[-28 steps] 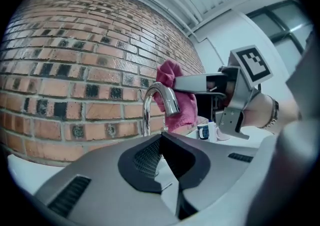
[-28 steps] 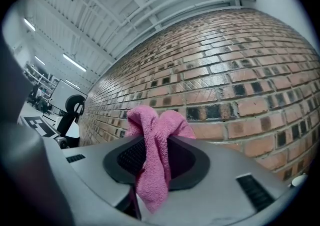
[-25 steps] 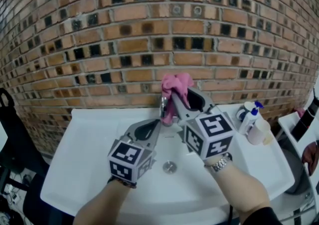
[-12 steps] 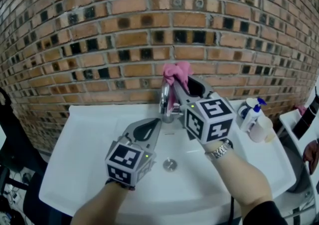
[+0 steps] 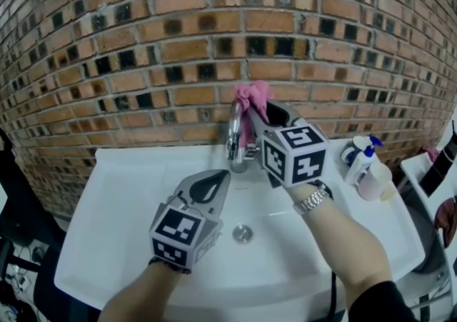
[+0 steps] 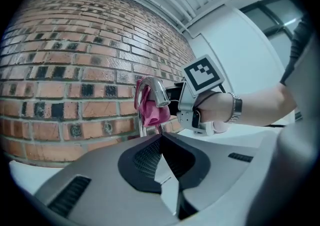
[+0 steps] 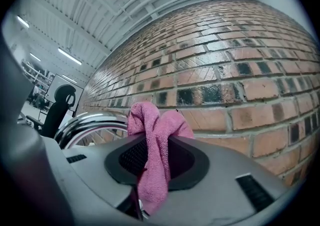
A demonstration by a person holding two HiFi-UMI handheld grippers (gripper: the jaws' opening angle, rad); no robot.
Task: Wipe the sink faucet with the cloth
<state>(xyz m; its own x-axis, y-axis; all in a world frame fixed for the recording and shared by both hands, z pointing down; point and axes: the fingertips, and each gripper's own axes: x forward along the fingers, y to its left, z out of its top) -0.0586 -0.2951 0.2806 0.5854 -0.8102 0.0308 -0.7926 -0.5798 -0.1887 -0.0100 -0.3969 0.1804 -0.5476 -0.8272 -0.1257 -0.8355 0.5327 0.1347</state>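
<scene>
A chrome faucet (image 5: 233,143) rises at the back of the white sink (image 5: 121,206), under the brick wall. My right gripper (image 5: 258,115) reaches in level just right of the spout, and a pink cloth (image 5: 251,95) bunches above its fingertips, right beside the top of the faucet. In the right gripper view the cloth (image 7: 159,120) is pinched between the jaws, which have just been closing on it, with the spout (image 7: 85,121) at the left. My left gripper (image 5: 223,176) hangs shut and empty over the basin in front of the faucet (image 6: 156,90).
The drain (image 5: 243,233) lies in the basin below the grippers. Two white bottles (image 5: 362,165) stand on the sink's right rim. The brick wall (image 5: 143,49) is close behind the faucet. A dark chair (image 5: 11,199) is at the far left.
My right gripper has moved toward the wall along the faucet's right side, carrying the pink cloth up behind the spout. The left gripper has stayed where it was.
</scene>
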